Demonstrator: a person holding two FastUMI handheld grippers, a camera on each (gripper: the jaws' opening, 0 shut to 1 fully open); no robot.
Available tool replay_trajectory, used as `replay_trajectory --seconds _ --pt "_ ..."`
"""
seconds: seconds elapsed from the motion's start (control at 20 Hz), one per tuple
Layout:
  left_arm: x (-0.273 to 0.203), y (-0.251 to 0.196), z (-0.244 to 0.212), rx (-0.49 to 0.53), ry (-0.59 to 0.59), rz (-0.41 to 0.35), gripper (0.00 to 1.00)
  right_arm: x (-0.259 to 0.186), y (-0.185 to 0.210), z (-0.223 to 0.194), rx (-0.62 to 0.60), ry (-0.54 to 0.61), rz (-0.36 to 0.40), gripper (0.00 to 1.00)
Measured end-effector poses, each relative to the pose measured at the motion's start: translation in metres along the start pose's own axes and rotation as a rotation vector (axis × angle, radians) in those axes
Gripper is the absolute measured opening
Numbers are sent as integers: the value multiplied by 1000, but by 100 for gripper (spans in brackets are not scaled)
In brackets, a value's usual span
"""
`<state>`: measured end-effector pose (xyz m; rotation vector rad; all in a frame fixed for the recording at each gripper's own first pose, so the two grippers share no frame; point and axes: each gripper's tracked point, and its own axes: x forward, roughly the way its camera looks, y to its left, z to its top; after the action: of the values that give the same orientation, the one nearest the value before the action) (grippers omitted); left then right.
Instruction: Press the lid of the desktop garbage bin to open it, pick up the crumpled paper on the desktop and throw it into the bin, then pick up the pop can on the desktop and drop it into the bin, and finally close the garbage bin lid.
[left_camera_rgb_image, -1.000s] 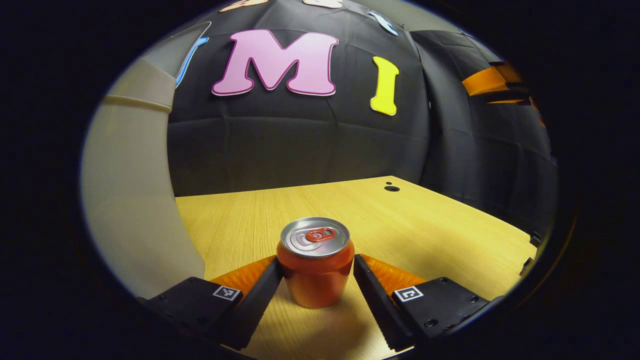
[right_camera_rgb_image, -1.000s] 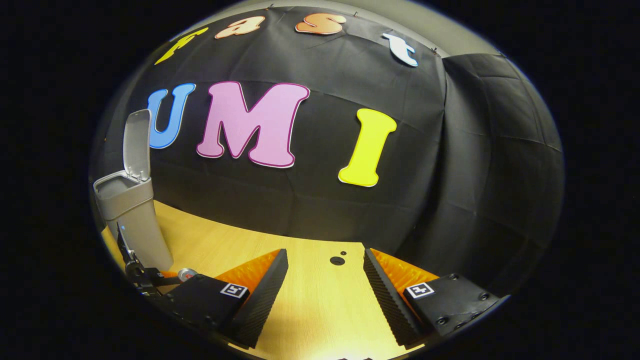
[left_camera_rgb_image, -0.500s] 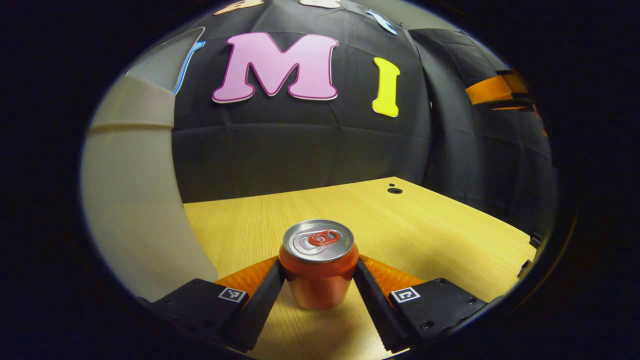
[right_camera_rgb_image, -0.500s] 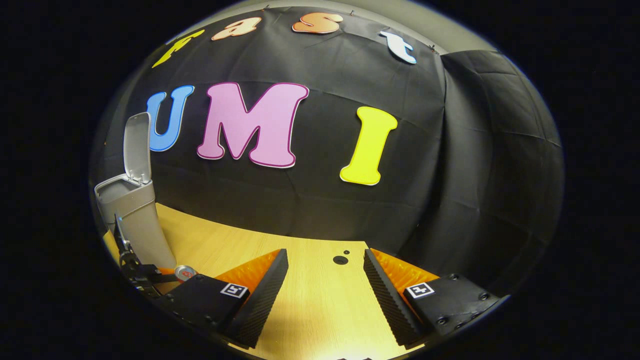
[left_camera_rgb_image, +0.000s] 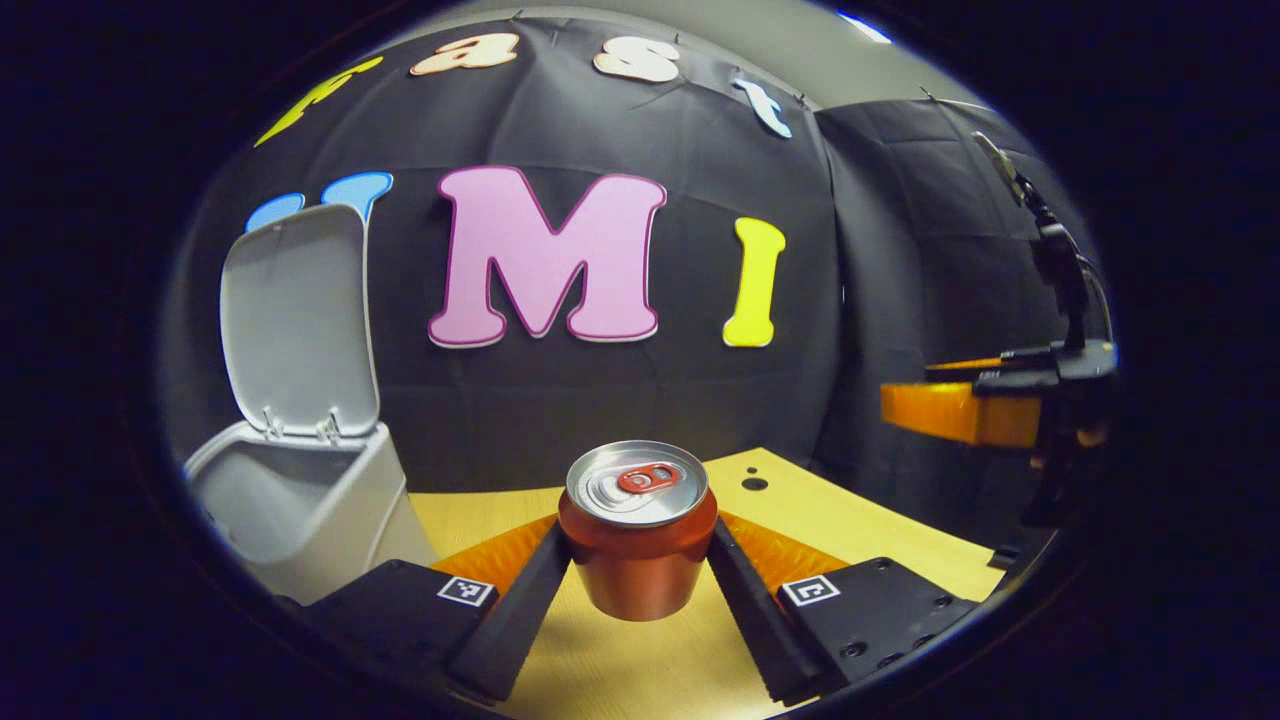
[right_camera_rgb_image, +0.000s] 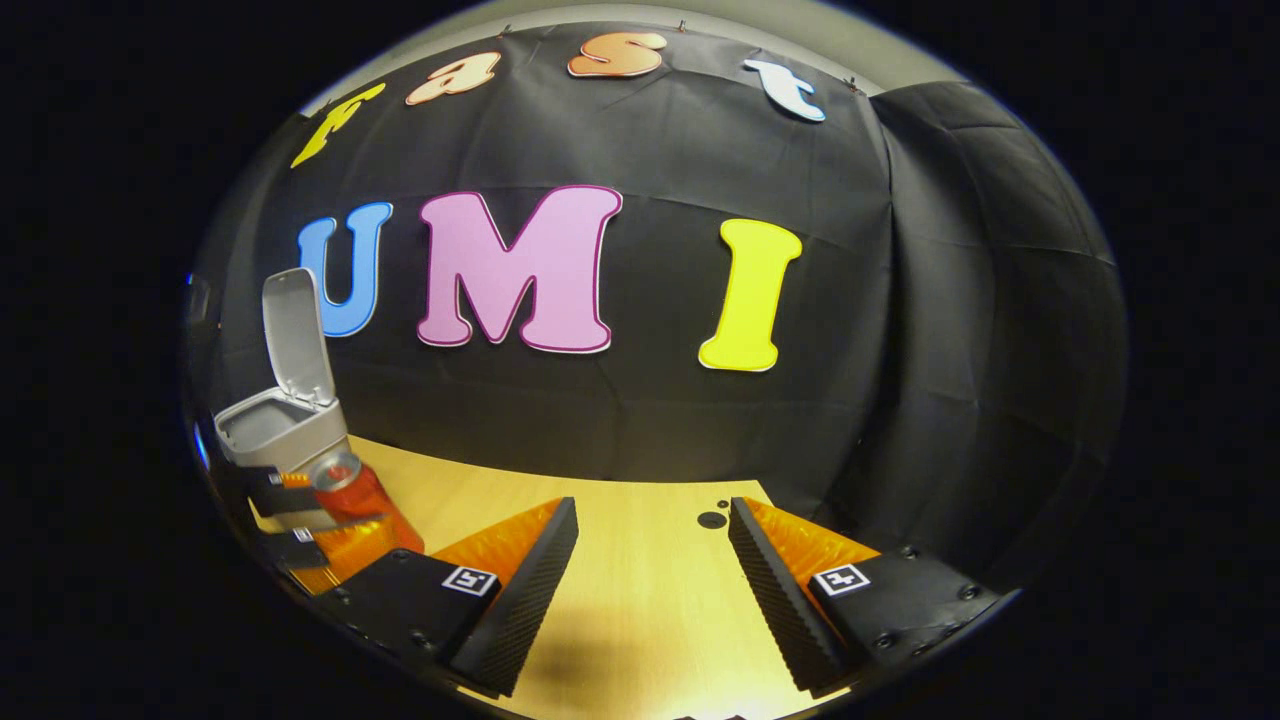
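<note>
In the left gripper view, the left gripper (left_camera_rgb_image: 640, 565) is seen closed on the pop can (left_camera_rgb_image: 638, 540), with one finger pressed against each side of its body. The can is held upright between the fingers, its silver top and pull tab turned upward, and its base is raised clear of the wooden table (left_camera_rgb_image: 880, 530) (a shadow lies on the wood beneath it). Beyond the fingers and off to their left, the grey bin (left_camera_rgb_image: 310, 500) is seen standing on the table, with its mouth uncovered. Its lid (left_camera_rgb_image: 298, 320) is swung up and back at the far rim, nearly upright. Ahead of the fingers and slightly to their right, a small dark hole (left_camera_rgb_image: 755, 484) is seen in the tabletop.

In the right gripper view, the right gripper (right_camera_rgb_image: 652, 580) is held wide open, with nothing between its fingers but bare table (right_camera_rgb_image: 650, 600). A dark hole (right_camera_rgb_image: 712, 520) in the wood is seen just past the fingertips. Far to the left of these fingers, the left gripper (right_camera_rgb_image: 330, 515) is seen with the can (right_camera_rgb_image: 352, 490) in its grip, tilted in this view and just in front of the bin (right_camera_rgb_image: 275, 435). The bin's lid (right_camera_rgb_image: 297, 338) stands raised behind the opening. Whether crumpled paper lies inside the bin cannot be told from either view.
</note>
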<state>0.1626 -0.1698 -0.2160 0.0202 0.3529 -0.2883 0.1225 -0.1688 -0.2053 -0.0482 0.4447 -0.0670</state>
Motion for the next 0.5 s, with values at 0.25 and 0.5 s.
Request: replay_trajectory --seconds 0.25,0.5 --pt "-22 47 74 35 -80 99 89 -22 32 2 8 17 80 98" --pt "-49 127 99 145 -94 278 88 -37 73 13 43 22 168 98"
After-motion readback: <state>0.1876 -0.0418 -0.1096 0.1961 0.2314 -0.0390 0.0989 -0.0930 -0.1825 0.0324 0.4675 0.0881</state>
